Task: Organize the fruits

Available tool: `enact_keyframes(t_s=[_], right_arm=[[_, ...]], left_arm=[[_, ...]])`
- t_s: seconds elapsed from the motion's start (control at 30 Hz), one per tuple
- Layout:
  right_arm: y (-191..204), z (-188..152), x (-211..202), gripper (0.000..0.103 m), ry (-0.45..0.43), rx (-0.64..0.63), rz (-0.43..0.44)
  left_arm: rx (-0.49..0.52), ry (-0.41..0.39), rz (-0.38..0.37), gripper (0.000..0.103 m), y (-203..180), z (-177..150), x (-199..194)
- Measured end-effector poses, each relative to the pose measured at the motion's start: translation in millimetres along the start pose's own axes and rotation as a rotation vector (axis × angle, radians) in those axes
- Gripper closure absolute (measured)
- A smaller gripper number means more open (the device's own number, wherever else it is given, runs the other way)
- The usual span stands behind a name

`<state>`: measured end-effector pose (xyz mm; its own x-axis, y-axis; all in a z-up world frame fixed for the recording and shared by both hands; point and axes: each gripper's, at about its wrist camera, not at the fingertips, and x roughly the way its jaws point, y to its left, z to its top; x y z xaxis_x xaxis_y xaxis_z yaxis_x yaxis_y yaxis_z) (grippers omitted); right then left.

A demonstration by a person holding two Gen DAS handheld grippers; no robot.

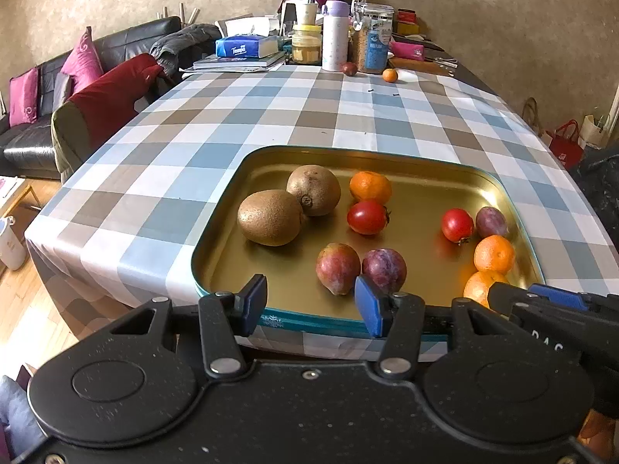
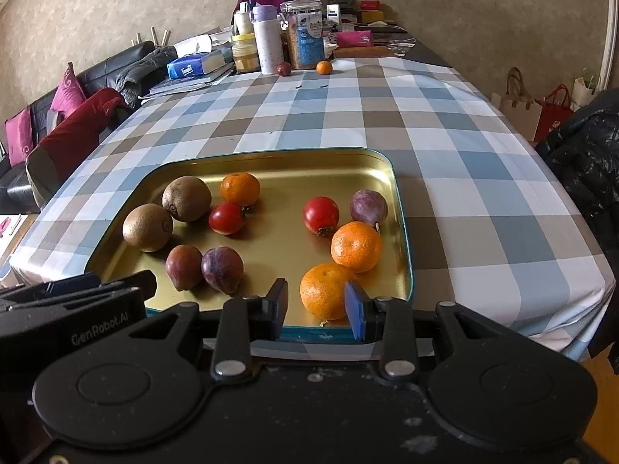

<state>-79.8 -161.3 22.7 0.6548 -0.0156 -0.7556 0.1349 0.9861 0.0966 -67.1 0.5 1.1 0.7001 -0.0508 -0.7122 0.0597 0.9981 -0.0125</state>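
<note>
A gold tray with a teal rim sits at the near end of the checked table. In it lie two kiwis, three mandarins, two tomatoes and three purple-red plums. My left gripper hovers open over the tray's near rim, with two plums just beyond its fingers. My right gripper is open at the near right corner, the closest mandarin lying just ahead of its pads, untouched. A loose plum and a mandarin lie far back.
The far end of the table holds a tissue pack, jars, a white bottle and books. A black sofa with pink cushions stands to the left. Bags and a dark jacket are on the right.
</note>
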Motion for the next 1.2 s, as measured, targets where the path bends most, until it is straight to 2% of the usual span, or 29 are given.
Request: enact_keyframes(t_s=[1.2], right_arm=[[5.9,-2.9,0.4,0.067,0.005,-0.018,0.003]], left_arm=[[-0.002,-0.013,0.000,0.045,0.1,-2.1,-2.7]])
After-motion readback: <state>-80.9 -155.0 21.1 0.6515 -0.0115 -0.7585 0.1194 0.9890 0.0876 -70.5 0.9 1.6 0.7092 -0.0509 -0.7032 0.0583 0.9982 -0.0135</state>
